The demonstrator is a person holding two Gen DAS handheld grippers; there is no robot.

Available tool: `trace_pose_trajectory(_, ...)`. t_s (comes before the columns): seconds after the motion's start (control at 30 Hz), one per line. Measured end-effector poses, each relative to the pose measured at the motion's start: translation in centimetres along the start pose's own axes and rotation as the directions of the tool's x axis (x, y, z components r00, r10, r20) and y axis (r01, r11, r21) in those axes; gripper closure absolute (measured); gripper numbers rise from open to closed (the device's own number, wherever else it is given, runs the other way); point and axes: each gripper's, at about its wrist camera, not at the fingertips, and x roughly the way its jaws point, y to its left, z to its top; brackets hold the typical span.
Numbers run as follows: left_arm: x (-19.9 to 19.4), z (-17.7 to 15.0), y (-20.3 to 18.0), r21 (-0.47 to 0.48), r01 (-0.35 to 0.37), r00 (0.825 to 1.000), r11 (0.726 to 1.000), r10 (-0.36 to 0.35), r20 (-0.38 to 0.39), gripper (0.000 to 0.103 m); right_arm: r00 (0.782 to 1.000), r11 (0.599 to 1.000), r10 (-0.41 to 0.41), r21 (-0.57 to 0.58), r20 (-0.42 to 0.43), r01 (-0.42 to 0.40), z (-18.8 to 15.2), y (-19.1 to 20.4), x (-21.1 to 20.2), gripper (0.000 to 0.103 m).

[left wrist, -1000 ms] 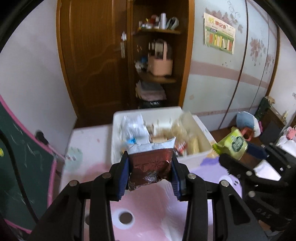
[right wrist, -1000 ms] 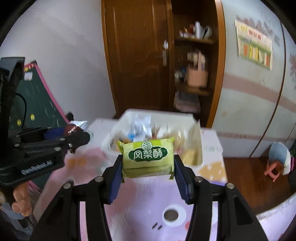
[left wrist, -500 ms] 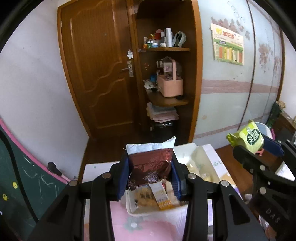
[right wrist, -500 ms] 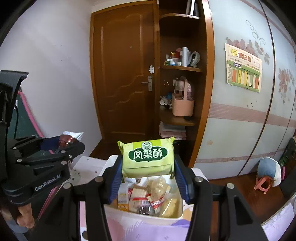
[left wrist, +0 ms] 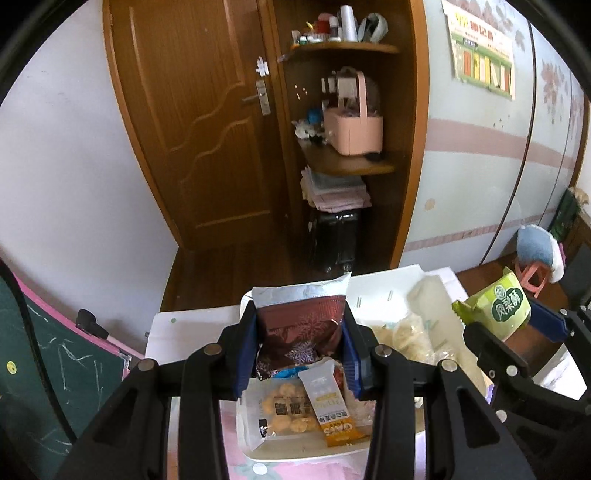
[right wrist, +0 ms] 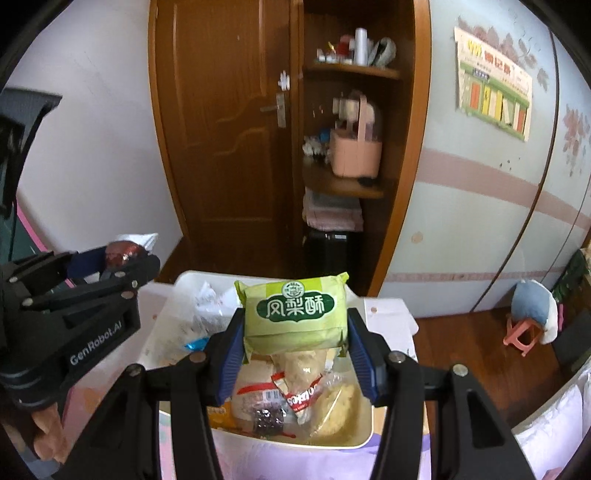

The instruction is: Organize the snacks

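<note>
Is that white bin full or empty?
Nearly full: the bin holds many snack packets piled close to its rim.

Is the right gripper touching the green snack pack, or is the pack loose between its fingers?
Touching. The right wrist view shows both blue pads of the right gripper pressed against the ends of the green snack pack, holding it above the white bin.

**Room behind the counter**

A brown wooden door (left wrist: 207,122) stands closed beside open corner shelves (left wrist: 347,162). A pink basket (left wrist: 352,127) sits on the middle shelf, bottles and small jars (left wrist: 332,26) on the top one, folded cloths (left wrist: 336,190) below. A poster (right wrist: 493,98) hangs on the pale wall. A pink stool (right wrist: 521,330) stands on the wooden floor.
</note>
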Motion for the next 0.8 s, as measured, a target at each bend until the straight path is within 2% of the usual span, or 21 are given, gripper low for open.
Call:
trace_pose_trajectory(0.53,6.6,-2.5,0.1,-0.002,0.005,0.997,1.0,-0.006,-0.079,0.062,0.993,1.0,0.025,0.005,-0.119,-0.024,-3.0,1.0,5.3,0.049)
trace_pose_trajectory(0.63,7.7,-3.2,0.1,-0.001,0.009,0.995,1.0,-0.009,-0.097,0.047,0.989,1.0,0.028,-0.001,-0.143,-0.029,-3.7,1.4,6.3,0.048)
trace_pose_trajectory(0.7,8.5,-3.9,0.2,-0.004,0.007,0.994,1.0,-0.008,-0.112,0.014,0.984,0.999,0.035,-0.003,-0.175,-0.036,-4.3,1.6,7.2,0.042)
trace_pose_trajectory(0.73,8.8,-4.3,0.3,-0.007,0.003,0.993,1.0,-0.004,-0.116,0.009,0.981,0.999,0.037,-0.002,-0.188,-0.038,-4.5,1.7,7.6,0.041)
trace_pose_trajectory(0.8,9.2,-4.8,0.5,-0.01,0.013,0.991,1.0,-0.014,-0.133,0.007,0.979,0.999,0.045,-0.003,-0.199,-0.047,-4.6,1.7,8.0,0.04)
